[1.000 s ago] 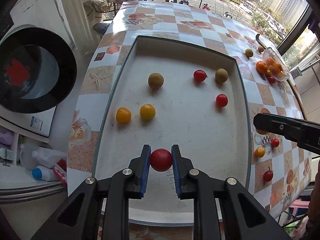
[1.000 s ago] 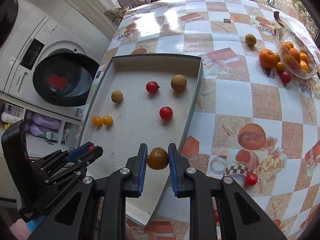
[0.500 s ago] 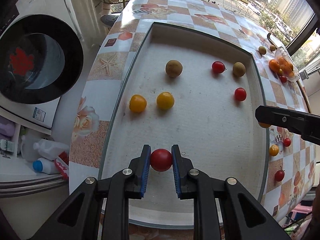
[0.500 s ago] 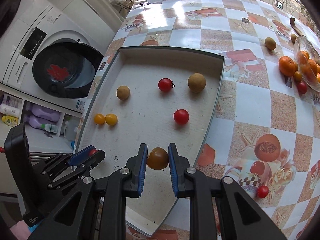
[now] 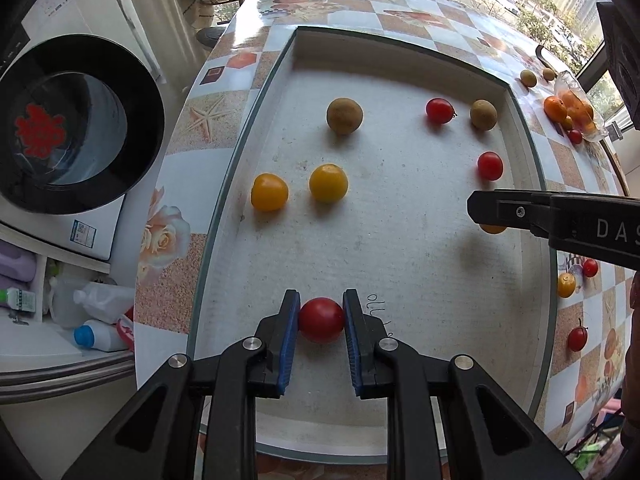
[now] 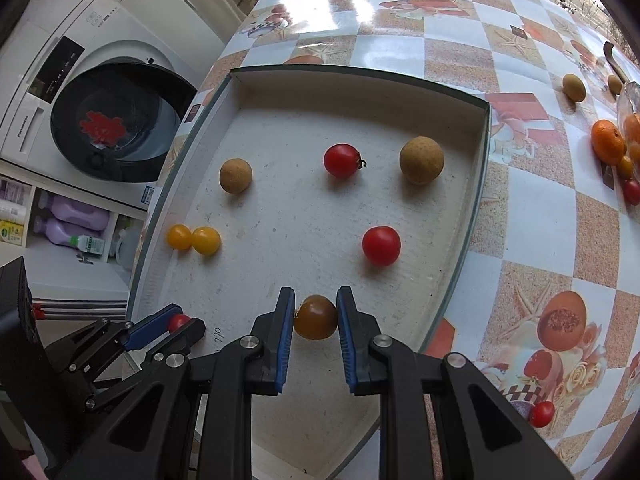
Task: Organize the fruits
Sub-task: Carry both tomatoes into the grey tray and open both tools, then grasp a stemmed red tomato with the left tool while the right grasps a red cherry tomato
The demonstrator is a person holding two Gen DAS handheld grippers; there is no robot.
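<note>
Left gripper (image 5: 321,320) pinches a red tomato (image 5: 321,319) above the near end of the white tray (image 5: 400,272); the right gripper (image 6: 316,317) clamps a brownish-orange tomato (image 6: 316,317) over the tray's near right part. On the tray's speckled floor lie two yellow tomatoes (image 5: 298,191), two brown round fruits (image 6: 328,168) and two red tomatoes (image 6: 360,204). Its worktop (image 6: 532,216) wears a glossy checked cloth printed with starfish and roses. A front-loading washing machine (image 6: 100,120) stands to the left.

Our left tongs (image 5: 321,320) and right tongs (image 6: 316,317) are black plastic with ribbed blue pads (image 5: 291,340). Silver screws (image 6: 248,342) sit behind the pads, and white letters mark one arm.
</note>
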